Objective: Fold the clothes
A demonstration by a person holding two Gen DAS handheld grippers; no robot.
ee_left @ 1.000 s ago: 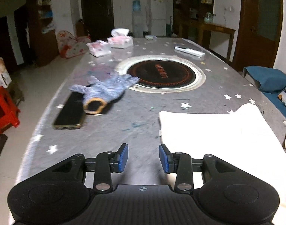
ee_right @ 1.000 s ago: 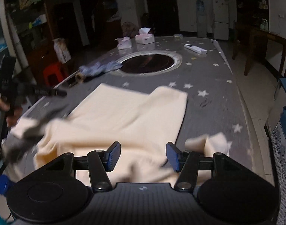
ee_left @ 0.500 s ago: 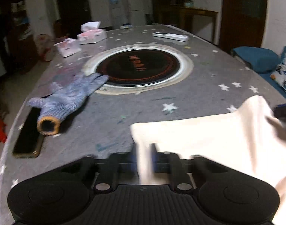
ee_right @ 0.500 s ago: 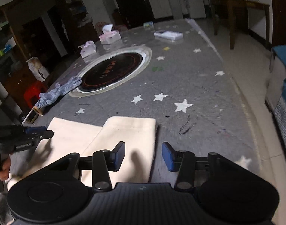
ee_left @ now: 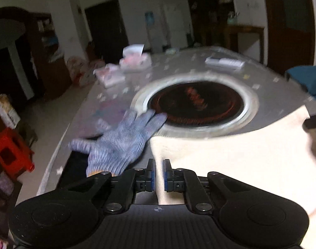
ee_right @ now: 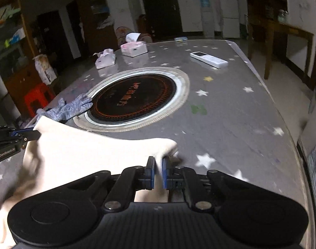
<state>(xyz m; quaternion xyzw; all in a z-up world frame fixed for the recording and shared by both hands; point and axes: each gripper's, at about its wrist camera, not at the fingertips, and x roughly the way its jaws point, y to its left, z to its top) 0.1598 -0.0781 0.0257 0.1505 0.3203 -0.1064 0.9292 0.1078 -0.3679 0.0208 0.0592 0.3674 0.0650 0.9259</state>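
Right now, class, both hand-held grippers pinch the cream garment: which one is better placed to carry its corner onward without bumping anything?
Probably the right hand-held gripper: bare table lies ahead. The left hand-held gripper pinches the cream garment beside the glove.

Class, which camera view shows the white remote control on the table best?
The right wrist view: the white remote control is sharp there, lying beyond the round cooktop, with its screen visible. The left wrist view shows it only as a blurred pale bar.
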